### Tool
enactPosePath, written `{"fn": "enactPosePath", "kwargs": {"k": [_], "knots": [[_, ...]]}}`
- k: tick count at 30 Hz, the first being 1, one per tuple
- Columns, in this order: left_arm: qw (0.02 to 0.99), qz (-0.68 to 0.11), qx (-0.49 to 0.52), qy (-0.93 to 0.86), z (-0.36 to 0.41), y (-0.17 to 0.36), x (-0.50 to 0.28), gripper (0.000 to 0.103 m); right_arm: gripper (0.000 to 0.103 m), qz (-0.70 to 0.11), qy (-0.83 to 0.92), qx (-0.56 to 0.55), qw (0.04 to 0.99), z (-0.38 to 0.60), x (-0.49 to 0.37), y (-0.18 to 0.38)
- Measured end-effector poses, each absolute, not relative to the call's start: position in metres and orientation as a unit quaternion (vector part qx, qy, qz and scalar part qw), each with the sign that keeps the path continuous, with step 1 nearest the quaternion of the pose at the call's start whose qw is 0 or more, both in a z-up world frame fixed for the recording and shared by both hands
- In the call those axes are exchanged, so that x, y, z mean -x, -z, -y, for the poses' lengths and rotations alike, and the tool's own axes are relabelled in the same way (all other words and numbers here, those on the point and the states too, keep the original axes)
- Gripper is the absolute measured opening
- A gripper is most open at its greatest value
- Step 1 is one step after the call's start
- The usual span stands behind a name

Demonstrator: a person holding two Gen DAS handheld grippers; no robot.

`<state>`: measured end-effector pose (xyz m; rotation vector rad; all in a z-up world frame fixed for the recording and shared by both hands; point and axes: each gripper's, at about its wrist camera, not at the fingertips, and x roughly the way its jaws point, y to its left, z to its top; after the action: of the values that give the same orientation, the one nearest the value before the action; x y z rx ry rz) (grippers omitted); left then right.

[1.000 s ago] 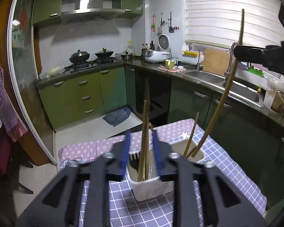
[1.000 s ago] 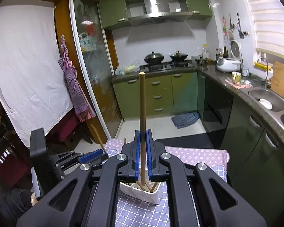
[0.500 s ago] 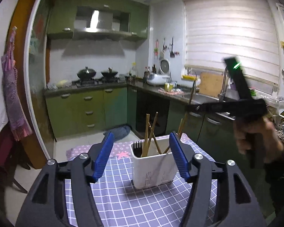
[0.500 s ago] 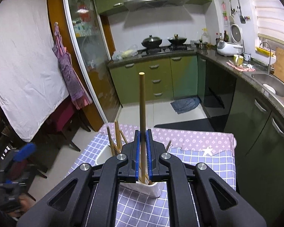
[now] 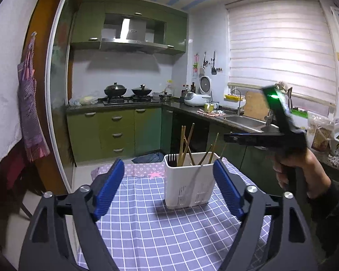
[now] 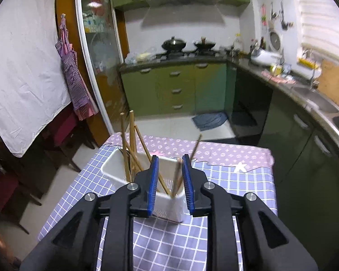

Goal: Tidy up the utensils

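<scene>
While our left gripper (image 5: 169, 187) holds its blue pads (image 5: 108, 187) spread wide with nothing between them, the white utensil holder (image 5: 188, 180) stands dead centre in the gap, just beyond the fingertips and touched by neither. Over on the right gripper (image 6: 169, 180) we've got the pads (image 6: 153, 185) parted by a narrower gap, and they grip nothing: a chopstick (image 6: 193, 151) leans in the holder's near compartment right in front of that gap, blurred, so it looks freshly loose, though we can't say for certain.

Moving outward from the fingers, we see the rest of the chopsticks (image 5: 184, 143) fanned out in the holder's far side, tilted at all angles, with a dark fork (image 5: 172, 160) poking up at the rim beyond the left pad. Everything that shows is already standing in the holder, and we spot no stray utensil on the checked tablecloth (image 5: 160, 232) under our fingers, so we'd judge the sorting close to finished.

Now the risk, as we read it: the right pads hover low over the holder's near corner, and any sideways drift could clip the leaning sticks or nudge the light, tall holder and tip it over. Our left fingers bracket it too, so closing carelessly could shove it along the cloth.
</scene>
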<state>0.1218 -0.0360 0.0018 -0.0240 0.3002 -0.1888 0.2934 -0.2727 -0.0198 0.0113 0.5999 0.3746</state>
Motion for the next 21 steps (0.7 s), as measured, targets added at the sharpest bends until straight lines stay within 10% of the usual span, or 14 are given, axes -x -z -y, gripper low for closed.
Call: {"fn": "enactPosePath", "kwargs": {"k": [12, 21], "knots": [[0.98, -0.184, 0.011, 0.076, 0.036, 0.036, -0.088, 0.094, 0.096, -0.26, -0.154, -0.04, 0.952, 0.325, -0.106, 0.078], [0.985, -0.168, 0.023, 0.039, 0.022, 0.026, -0.027, 0.095, 0.098, -0.173, -0.129, -0.032, 0.976, 0.339, -0.011, 0.052]]}}
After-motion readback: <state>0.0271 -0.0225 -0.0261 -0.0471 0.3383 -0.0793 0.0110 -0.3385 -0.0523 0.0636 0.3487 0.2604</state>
